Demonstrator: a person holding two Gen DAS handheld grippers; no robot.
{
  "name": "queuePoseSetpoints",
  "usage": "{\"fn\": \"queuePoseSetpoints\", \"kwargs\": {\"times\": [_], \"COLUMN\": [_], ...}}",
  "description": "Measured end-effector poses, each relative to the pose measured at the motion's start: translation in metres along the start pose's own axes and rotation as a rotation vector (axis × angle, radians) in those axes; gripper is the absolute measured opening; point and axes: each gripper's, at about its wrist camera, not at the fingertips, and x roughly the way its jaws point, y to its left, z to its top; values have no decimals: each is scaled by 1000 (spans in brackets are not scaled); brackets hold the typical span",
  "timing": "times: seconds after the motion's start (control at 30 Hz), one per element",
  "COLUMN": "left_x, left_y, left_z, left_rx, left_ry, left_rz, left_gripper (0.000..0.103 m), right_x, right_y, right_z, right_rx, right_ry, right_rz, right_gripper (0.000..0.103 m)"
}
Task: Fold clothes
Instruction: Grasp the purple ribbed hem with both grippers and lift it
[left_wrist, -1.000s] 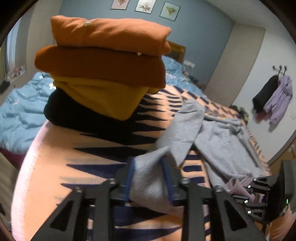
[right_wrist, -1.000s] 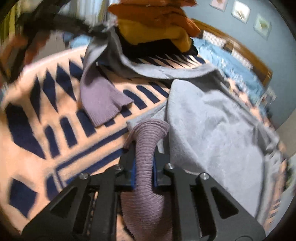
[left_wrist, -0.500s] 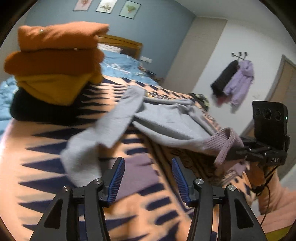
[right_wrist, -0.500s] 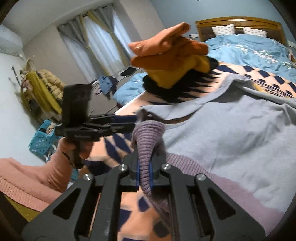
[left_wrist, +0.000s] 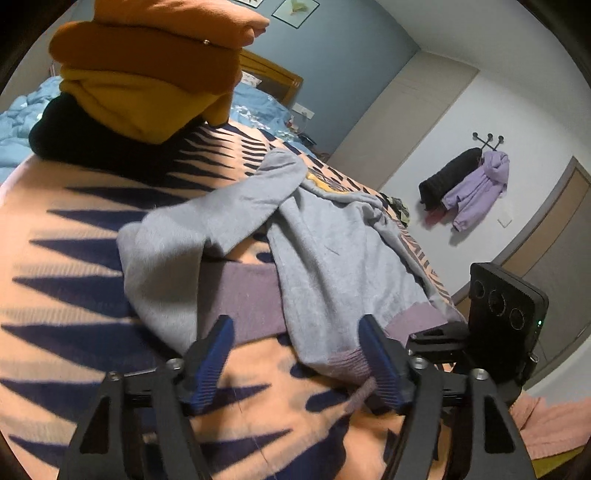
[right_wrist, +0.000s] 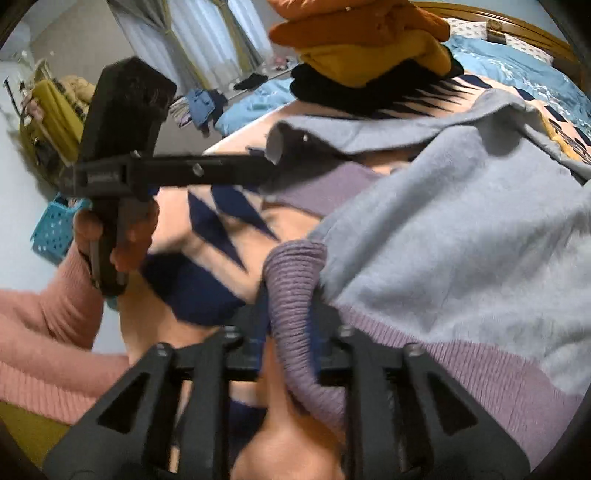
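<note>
A grey sweater (left_wrist: 332, 251) with purple ribbed edges lies spread on the orange and navy blanket (left_wrist: 74, 229). Its left sleeve (left_wrist: 207, 210) rests folded across the blanket. My left gripper (left_wrist: 295, 363) hovers just before the sweater's lower edge, its jaws opening wide with nothing gripped. From the right wrist view the sweater (right_wrist: 461, 206) fills the right side. The purple hem (right_wrist: 295, 273) stands rolled between the fingers of my right gripper (right_wrist: 290, 314), whose jaws are opening, the hem sitting loose. The left gripper (right_wrist: 266, 162) shows there too, held by a hand in a pink sleeve.
A stack of folded clothes (left_wrist: 147, 74), orange and mustard over black, sits at the blanket's far left. Blue bedding (right_wrist: 517, 62) lies beyond. Coats (left_wrist: 476, 184) hang on the far wall by a door. A blue basket (right_wrist: 51, 229) stands on the floor.
My left gripper let go of the grey sleeve, which now lies on the blanket, and its jaws spread wider. The right gripper's jaws widened around the purple hem and sank toward the blanket.
</note>
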Motion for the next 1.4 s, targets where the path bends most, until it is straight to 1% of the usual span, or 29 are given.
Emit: {"fn": "queuePoseSetpoints", "kwargs": {"times": [0.03,0.07,0.1,0.2,0.27,0.3,0.4,0.57,0.63,0.67,0.77,0.83,0.87,0.93,1.0,1.03,1.07,1.1,1.13,1.17,1.2,1.23,1.3,1.4], "left_x": [1,2,3,11,18,20,26,35,40,42,52,60,65,71,76,78,80,82,85,87,89,89,87,76], "left_y": [-2,-4,-7,-16,-22,-24,-33,-44,-49,-51,-60,-65,-68,-72,-73,-74,-74,-74,-73,-71,-71,-71,-69,-68], "left_z": [-3,-6,-9,-21,-30,-33,-43,-55,-59,-59,-58,-57,-55,-52,-48,-47,-46,-44,-44,-45,-45,-45,-43,-36], "left_rx": [4,7,11,16,17,17,-3,9,8,10,11,11,19,24,23,23,22,21,14,12,10,10,-9,-21], "left_ry": [5,10,16,37,60,66,88,133,149,152,170,183,183,188,193,195,196,201,216,221,225,225,217,183], "left_rz": [-8,-15,-22,-39,-40,-41,-92,-106,-122,-128,-160,-166,-160,-155,-143,-133,-124,-116,-110,-98,-87,-85,-105,-125], "left_gripper": [78,81,82,82,82,82,82,82,82,82,82,82,82,82,79,76,60,42,36,26,16,12,8,6], "right_x": [-9,-18,-27,-61,-85,-96,-130,-178,-195,-199,-211,-207,-205,-196,-188,-184,-180,-178,-175,-173,-172,-169,-169,-182], "right_y": [0,-1,-1,-4,-13,-18,-38,-70,-84,-90,-108,-117,-120,-126,-128,-128,-129,-130,-131,-131,-132,-130,-128,-119], "right_z": [-5,-9,-14,-28,-41,-49,-77,-125,-147,-155,-177,-185,-186,-182,-178,-175,-172,-170,-168,-167,-166,-165,-164,-165], "right_rx": [0,0,1,18,78,111,230,426,510,548,663,689,695,692,683,671,660,656,651,652,652,645,641,632], "right_ry": [-18,-36,-55,-132,-184,-213,-292,-390,-420,-419,-415,-390,-388,-387,-380,-379,-378,-372,-366,-362,-359,-356,-363,-419], "right_rz": [2,5,7,-52,-79,-93,-161,-275,-338,-352,-395,-394,-384,-339,-326,-322,-318,-309,-300,-290,-281,-277,-284,-270], "right_gripper": [39,48,51,53,53,54,55,57,65,68,68,68,68,68,68,68,67,57,49,28,19,17,14,12]}}
